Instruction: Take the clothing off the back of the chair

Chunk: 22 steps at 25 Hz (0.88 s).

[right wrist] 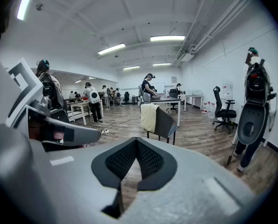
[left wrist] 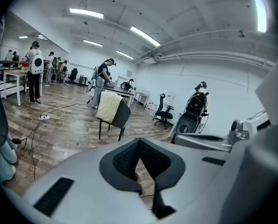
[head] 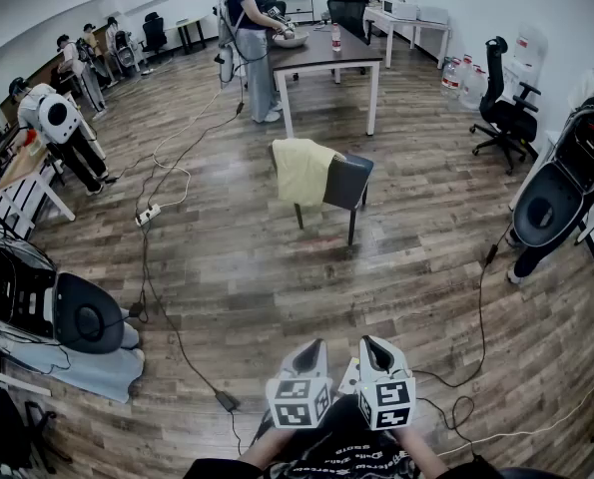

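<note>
A pale yellow garment (head: 301, 171) hangs over the back of a dark chair (head: 348, 184) in the middle of the wooden floor, several steps ahead of me. The same garment (left wrist: 110, 107) (right wrist: 148, 117) shows small and far off in both gripper views. My left gripper (head: 311, 350) and right gripper (head: 373, 346) sit side by side low in the head view, close to my body, both shut and holding nothing. Neither is near the chair.
A dark table (head: 326, 56) with a person beside it stands behind the chair. Cables and a power strip (head: 147, 214) lie on the floor at left. An office chair (head: 505, 114) and machines (head: 561, 188) stand at right, more equipment (head: 47, 312) at left.
</note>
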{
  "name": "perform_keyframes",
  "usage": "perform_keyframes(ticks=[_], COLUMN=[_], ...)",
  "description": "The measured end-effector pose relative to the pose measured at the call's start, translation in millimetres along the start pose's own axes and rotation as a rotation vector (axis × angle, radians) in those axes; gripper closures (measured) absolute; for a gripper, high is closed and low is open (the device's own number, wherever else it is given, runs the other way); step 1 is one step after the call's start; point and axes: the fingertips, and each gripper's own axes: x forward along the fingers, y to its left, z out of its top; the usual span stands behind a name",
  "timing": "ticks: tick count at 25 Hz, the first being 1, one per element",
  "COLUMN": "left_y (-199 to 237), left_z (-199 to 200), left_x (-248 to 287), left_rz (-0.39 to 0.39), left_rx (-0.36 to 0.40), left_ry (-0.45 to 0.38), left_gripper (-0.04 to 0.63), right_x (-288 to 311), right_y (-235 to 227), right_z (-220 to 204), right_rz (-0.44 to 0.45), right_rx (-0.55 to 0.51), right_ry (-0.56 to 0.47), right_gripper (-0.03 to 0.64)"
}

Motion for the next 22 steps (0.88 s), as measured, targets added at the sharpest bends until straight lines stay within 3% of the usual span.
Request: perform_keyframes(ticks=[9, 17, 22], left_y=[-0.1, 9.6, 26.8], left_z=[1.5, 1.9, 2.7], left_x=[-0.2, 2.4, 17.4], left_rz=[-0.011, 0.007, -0.010], left_rx=[-0.020, -0.034, -0.124], left_ry=[-0.006, 0.010, 0.027], left_gripper=[0.586, 0.586, 0.586], right_x=[2.1, 10.9, 21.8], right_y=[-1.4, 4.0, -9.9], right_z=[1.7, 5.9, 13.6], right_rz=[-0.006, 0.056, 0.007], right_rx=[-0.010, 0.058, 0.091], right_ry=[-0.015, -0.034, -0.087], right_gripper=[0.614, 0.612, 0.612])
